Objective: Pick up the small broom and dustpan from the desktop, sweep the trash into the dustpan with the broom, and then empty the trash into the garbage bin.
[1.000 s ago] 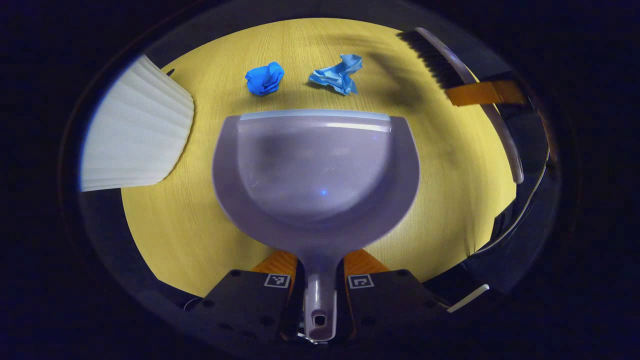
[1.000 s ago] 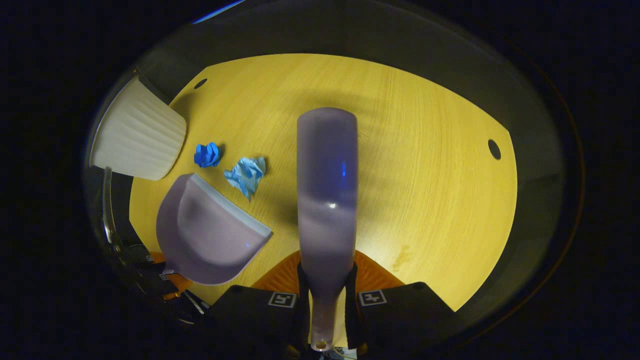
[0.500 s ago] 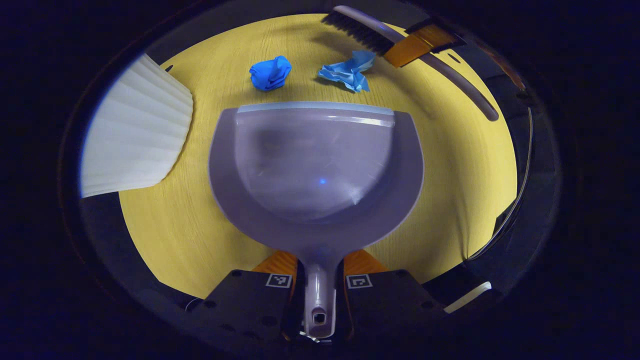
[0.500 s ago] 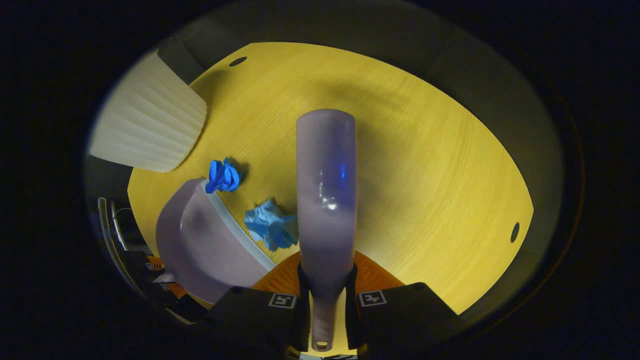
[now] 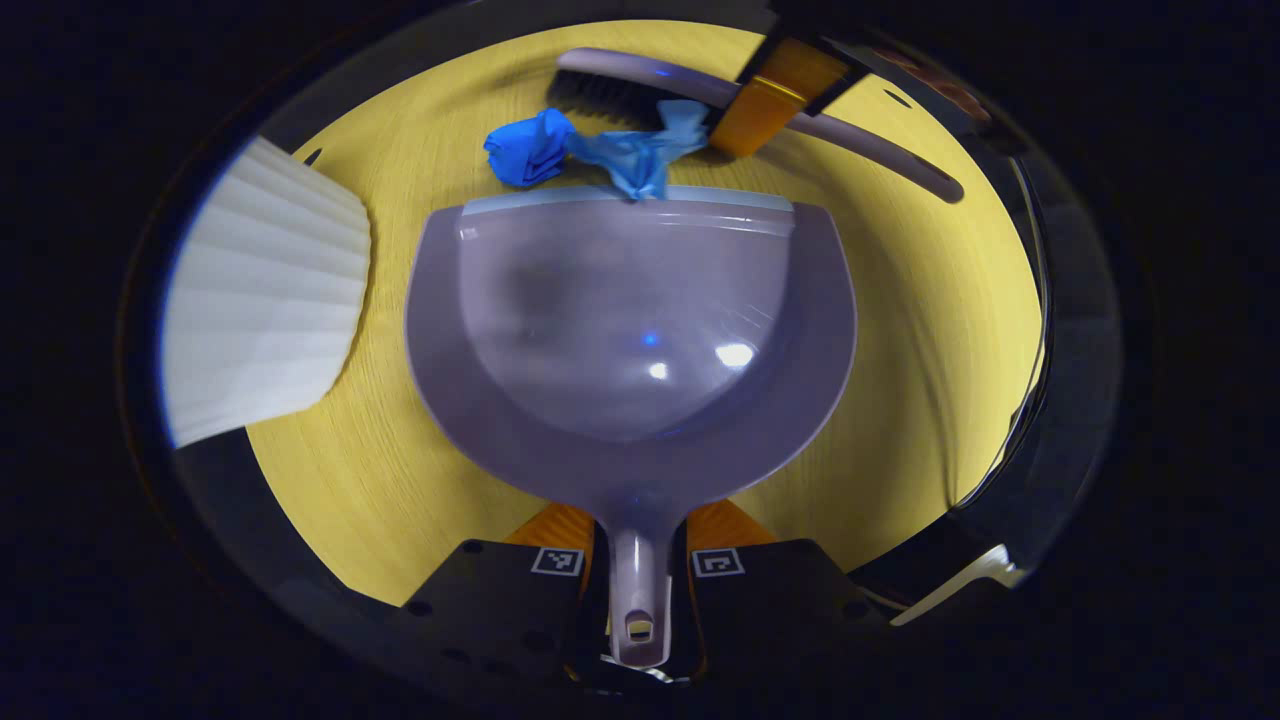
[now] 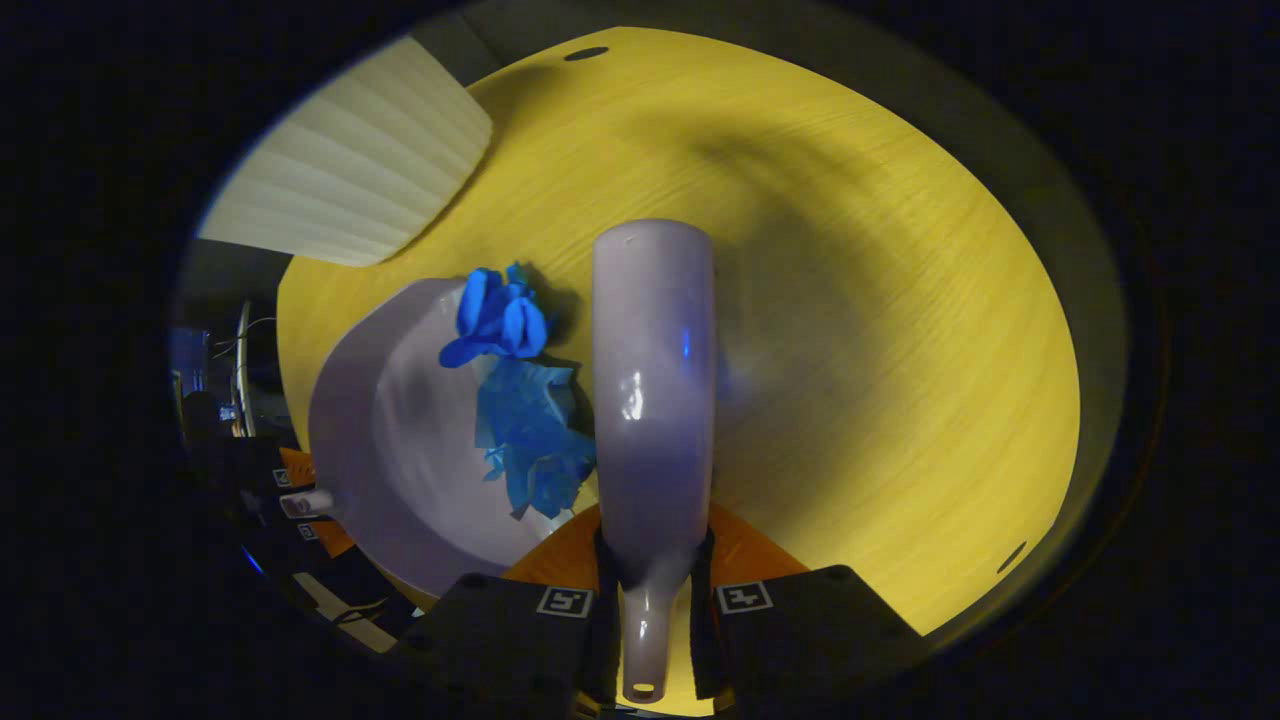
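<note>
My left gripper [image 5: 638, 545] is shut on the handle of the grey dustpan [image 5: 630, 330], which lies flat on the yellow desktop [image 5: 930, 330]. At the pan's front lip sit a dark blue wad [image 5: 527, 150] and a light blue crumpled paper [image 5: 635, 155], pressed there by the black bristles of the small broom [image 5: 640, 95]. My right gripper [image 6: 651, 565] is shut on the broom's grey handle [image 6: 652, 380]. In the right gripper view the dark blue wad [image 6: 495, 315] and light blue paper [image 6: 530, 430] lie at the dustpan's [image 6: 400, 450] edge, left of the broom.
A white ribbed garbage bin [image 5: 255, 300] stands left of the dustpan, and its white ribbed side [image 6: 360, 170] appears at the upper left in the right gripper view. The desktop [image 6: 880, 330] has small cable holes near its edges. Cables hang at the desk's right edge [image 5: 1030, 330].
The broom has swept leftward across the desk, pushing both blue pieces together against the dustpan's lip. The dustpan has edged forward slightly.
</note>
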`<action>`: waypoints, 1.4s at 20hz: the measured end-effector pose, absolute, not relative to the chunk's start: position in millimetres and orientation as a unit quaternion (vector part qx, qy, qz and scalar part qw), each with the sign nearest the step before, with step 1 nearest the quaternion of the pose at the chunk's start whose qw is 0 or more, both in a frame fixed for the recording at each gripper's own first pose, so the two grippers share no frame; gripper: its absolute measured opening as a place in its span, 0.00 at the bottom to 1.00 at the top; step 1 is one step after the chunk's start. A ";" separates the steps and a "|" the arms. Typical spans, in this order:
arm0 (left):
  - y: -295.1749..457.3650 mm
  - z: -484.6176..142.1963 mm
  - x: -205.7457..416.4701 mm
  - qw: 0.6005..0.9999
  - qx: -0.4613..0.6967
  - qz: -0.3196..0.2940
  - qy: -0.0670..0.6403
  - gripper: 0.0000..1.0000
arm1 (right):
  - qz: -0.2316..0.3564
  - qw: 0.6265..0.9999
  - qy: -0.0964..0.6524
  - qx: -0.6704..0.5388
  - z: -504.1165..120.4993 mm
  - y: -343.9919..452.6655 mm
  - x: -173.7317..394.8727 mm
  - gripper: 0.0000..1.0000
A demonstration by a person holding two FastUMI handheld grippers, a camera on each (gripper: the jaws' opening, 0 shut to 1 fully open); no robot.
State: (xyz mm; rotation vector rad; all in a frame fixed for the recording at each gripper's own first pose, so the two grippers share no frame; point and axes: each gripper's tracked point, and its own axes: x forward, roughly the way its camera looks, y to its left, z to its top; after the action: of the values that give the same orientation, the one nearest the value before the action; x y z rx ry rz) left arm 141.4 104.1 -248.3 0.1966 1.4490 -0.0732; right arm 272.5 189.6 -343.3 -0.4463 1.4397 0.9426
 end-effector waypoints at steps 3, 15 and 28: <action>109.5 -249.2 136.1 0.748 0.106 -0.048 0.654 0.21 | 0.472 0.570 0.639 -0.209 -332.5 186.3 242.7 0.30; 114.8 -252.7 128.3 0.783 0.133 -0.070 0.604 0.23 | 0.578 0.501 0.633 -0.124 -291.4 168.4 205.9 0.31; 108.0 -238.0 121.0 0.809 0.143 -0.070 0.565 0.23 | 0.535 0.598 0.597 -0.005 -275.2 159.8 245.1 0.31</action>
State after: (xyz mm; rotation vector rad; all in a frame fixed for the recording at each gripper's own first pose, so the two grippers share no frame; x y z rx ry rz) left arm 121.0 108.0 -238.0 0.3065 1.2087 -0.1503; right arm 245.1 159.8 -275.2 -0.0115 1.3852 1.2402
